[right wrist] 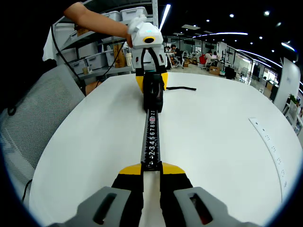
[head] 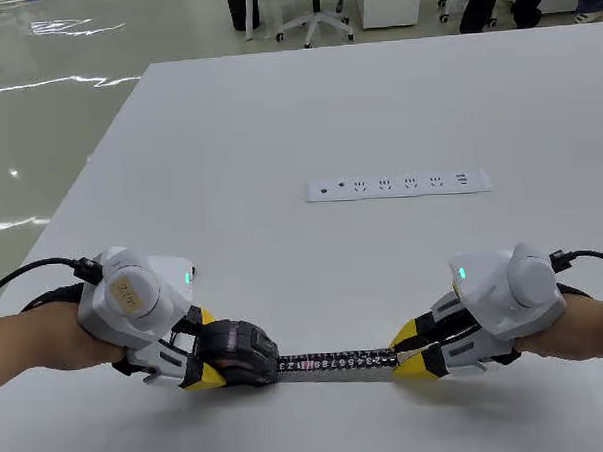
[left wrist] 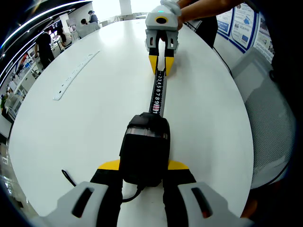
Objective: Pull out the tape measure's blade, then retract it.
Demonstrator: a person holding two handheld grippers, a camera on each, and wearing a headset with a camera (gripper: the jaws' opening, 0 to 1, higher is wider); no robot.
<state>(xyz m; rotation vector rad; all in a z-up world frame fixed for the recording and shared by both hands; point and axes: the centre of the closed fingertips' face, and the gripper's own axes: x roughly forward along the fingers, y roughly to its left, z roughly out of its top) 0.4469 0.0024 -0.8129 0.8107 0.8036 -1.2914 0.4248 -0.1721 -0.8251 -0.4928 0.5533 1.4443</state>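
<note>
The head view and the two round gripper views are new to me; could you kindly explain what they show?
There is no robot here: a person holds a two-jaw gripper in each hand at a white table. The head view comes from a headset camera looking down. Each round view comes from a camera riding on one gripper, looking along its jaws. The left gripper is clamped on the black tape measure. The right gripper pinches the end of its blade, which is drawn out between them. Farther back lies a white power strip.
</note>
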